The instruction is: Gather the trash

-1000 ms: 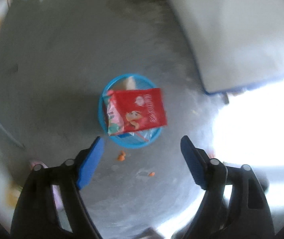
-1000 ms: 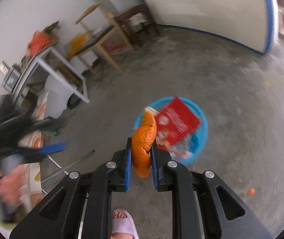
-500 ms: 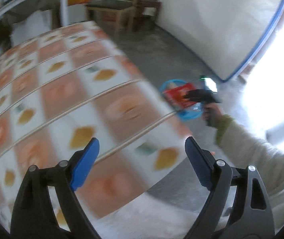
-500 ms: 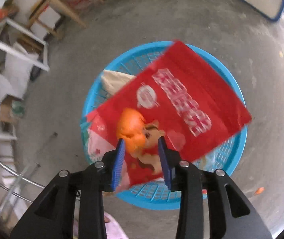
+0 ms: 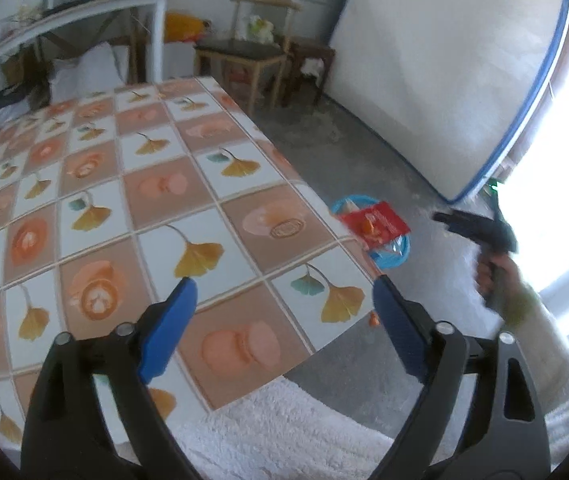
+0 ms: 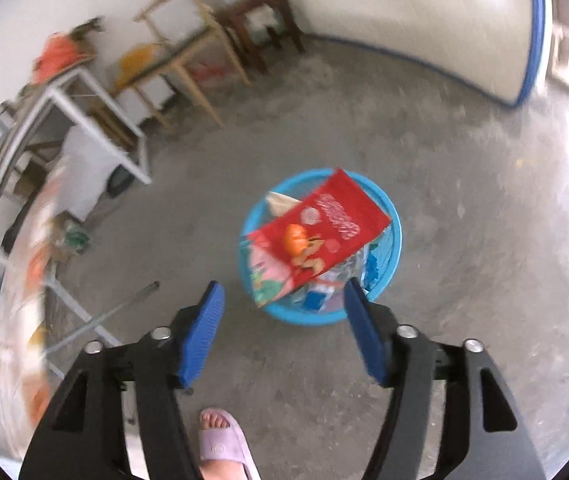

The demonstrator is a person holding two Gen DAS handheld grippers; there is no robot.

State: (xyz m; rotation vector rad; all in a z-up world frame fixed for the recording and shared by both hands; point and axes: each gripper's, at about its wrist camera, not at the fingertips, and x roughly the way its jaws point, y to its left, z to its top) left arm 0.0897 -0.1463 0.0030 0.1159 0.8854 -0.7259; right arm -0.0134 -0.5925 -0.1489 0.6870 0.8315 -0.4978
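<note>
- Right gripper (image 6: 284, 320): its blue jaws are opening with nothing between them. It hangs above the concrete floor, just nearer than the blue basket (image 6: 388, 208).
- Left gripper (image 5: 284, 320): jaws wide and opening, empty. It is pointed down at the near right corner of the table (image 5: 124, 200), which carries a tiled cloth printed with ginkgo leaves and orange shapes.
- Trash collected: the basket stands on the floor to the right of the table. A red snack packet (image 6: 336, 216) lies across its top, with a piece of orange peel (image 6: 294, 238) resting on the packet. Paler wrappers show beneath.
- Trash outstanding: one small orange scrap (image 5: 374, 320) lies on the floor just off the table's near right corner. The visible part of the tabletop shows no loose litter; the far left end is too small to judge.
- Assessment: the task appears largely done. What is left, by these views, is the floor scrap and a check of areas out of sight.
- Note: a foot in a lilac slipper (image 6: 222, 440) stands near the basket.
</note>
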